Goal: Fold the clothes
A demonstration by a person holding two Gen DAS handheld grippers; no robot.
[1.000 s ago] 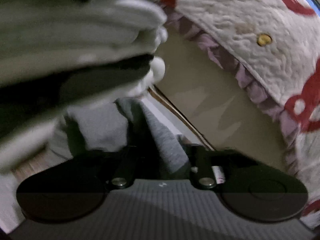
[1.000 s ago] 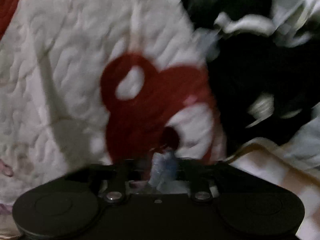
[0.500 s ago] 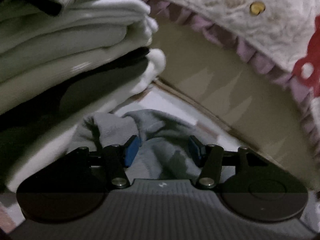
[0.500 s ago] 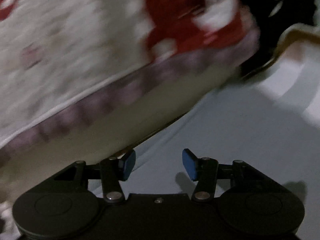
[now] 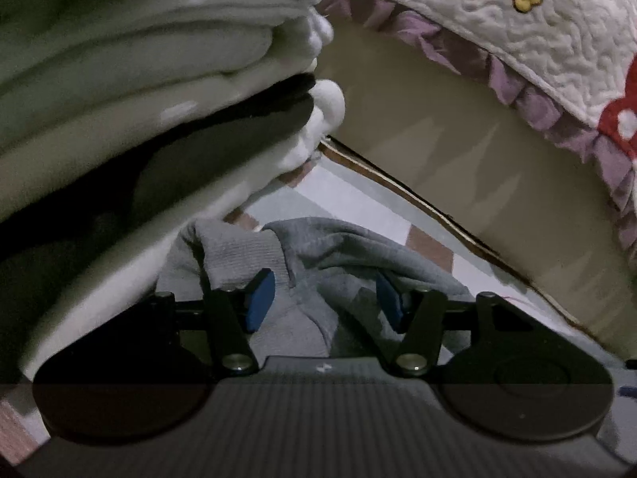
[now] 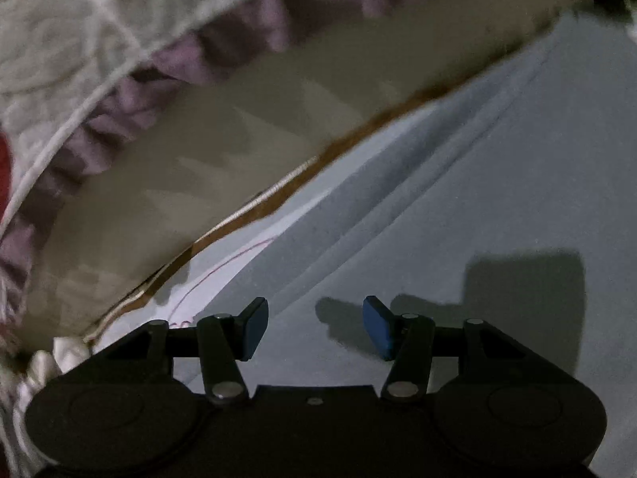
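Note:
A crumpled grey garment [image 5: 326, 255] with a ribbed cuff lies on the floor, right in front of my left gripper [image 5: 324, 302]. The gripper is open, its blue pads [image 5: 260, 300] standing on either side of the cloth without squeezing it. In the right wrist view a pale blue garment [image 6: 477, 179] is spread flat on the floor with long creases. Just above it my right gripper [image 6: 316, 326] hovers open with nothing between its fingers, and its shadow falls on the cloth.
A tall stack of folded clothes [image 5: 139, 91], white and black layers, rises close on the left of the left gripper. The bed's beige side [image 5: 458, 151] and a white quilt [image 5: 497, 20] with a purple frill [image 6: 223, 40] border the floor. Tiled floor [image 5: 338, 199] shows between them.
The right gripper swung from over the quilt's red pattern down past the bed's edge to the pale blue garment. The grey cloth that covered the left jaws now lies between them.

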